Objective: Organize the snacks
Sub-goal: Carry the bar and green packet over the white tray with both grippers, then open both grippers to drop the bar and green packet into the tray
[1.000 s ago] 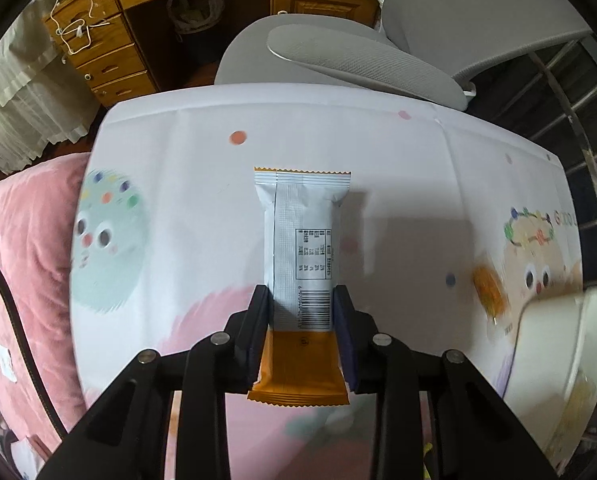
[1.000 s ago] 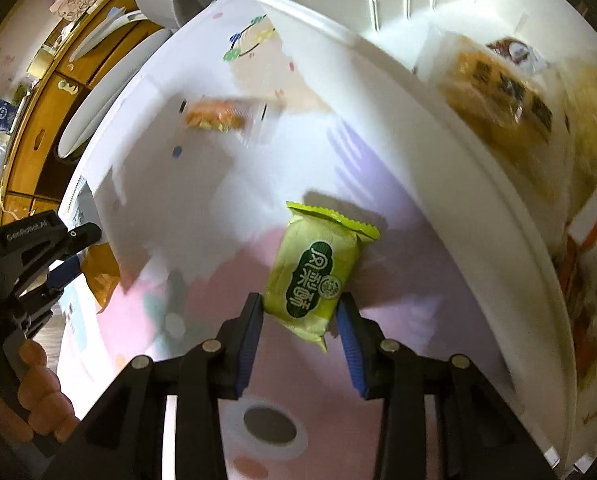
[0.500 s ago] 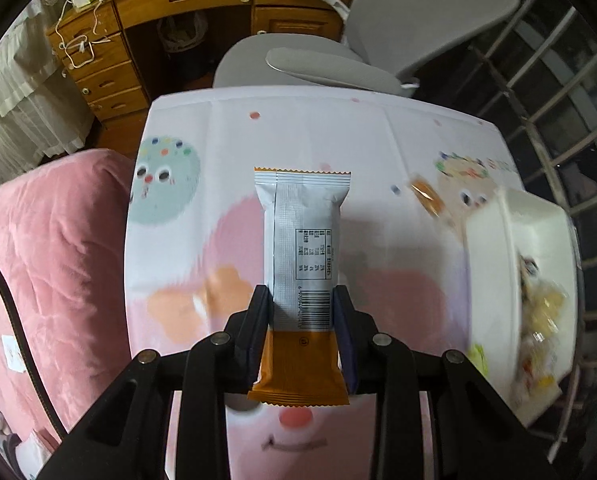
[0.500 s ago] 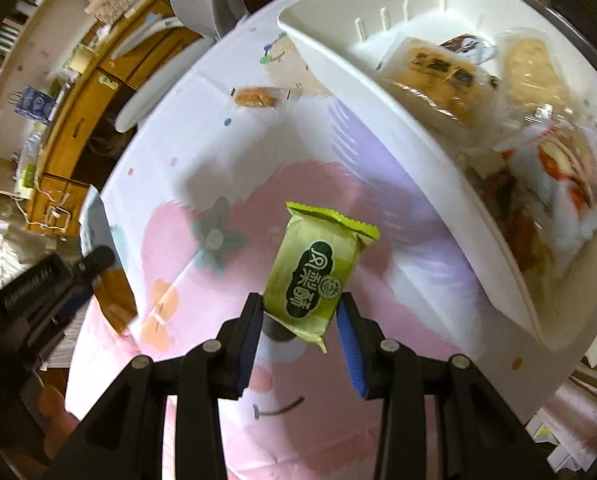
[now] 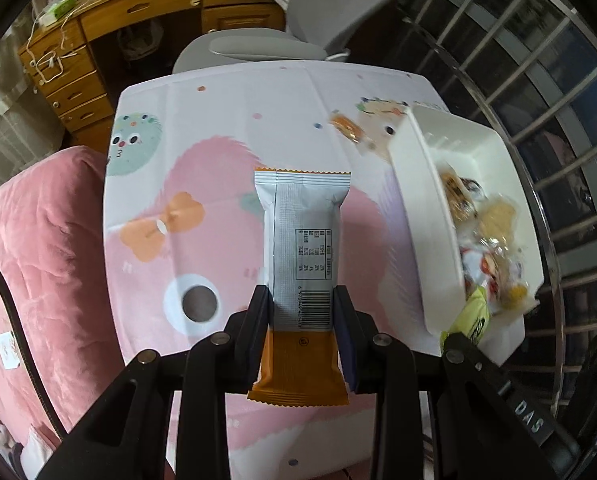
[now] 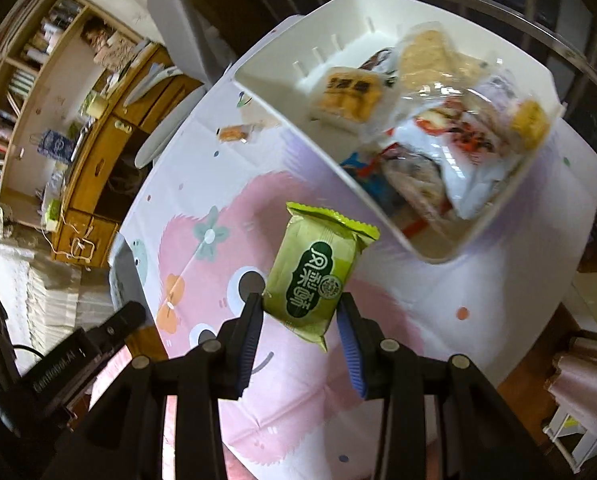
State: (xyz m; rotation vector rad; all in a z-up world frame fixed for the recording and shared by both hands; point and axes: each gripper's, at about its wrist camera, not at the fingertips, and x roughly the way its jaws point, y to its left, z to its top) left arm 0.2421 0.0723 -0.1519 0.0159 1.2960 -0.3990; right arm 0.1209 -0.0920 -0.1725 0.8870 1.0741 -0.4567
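Observation:
My left gripper (image 5: 302, 304) is shut on a long silver and orange snack bar (image 5: 301, 248), held high above the table. My right gripper (image 6: 300, 316) is shut on a green snack packet (image 6: 316, 272), also held above the table. A white bin (image 6: 266, 92) with several wrapped snacks in it stands at the table's right side; it also shows in the left wrist view (image 5: 418, 184). The green packet (image 5: 472, 318) shows at the bin's near end in the left wrist view. A small orange wrapped snack (image 5: 344, 126) lies on the cloth beside the bin's far end, also in the right wrist view (image 6: 234, 133).
The table has a pink and white cartoon cloth (image 5: 202, 184). A pink sofa (image 5: 38, 240) is on the left, a grey chair (image 5: 258, 44) and a wooden desk (image 5: 98, 40) are beyond the far edge. A metal railing (image 5: 538, 60) runs behind the bin.
Both grippers have risen well above the table with their snacks still held. The views have widened, and the bin has come into fuller view.

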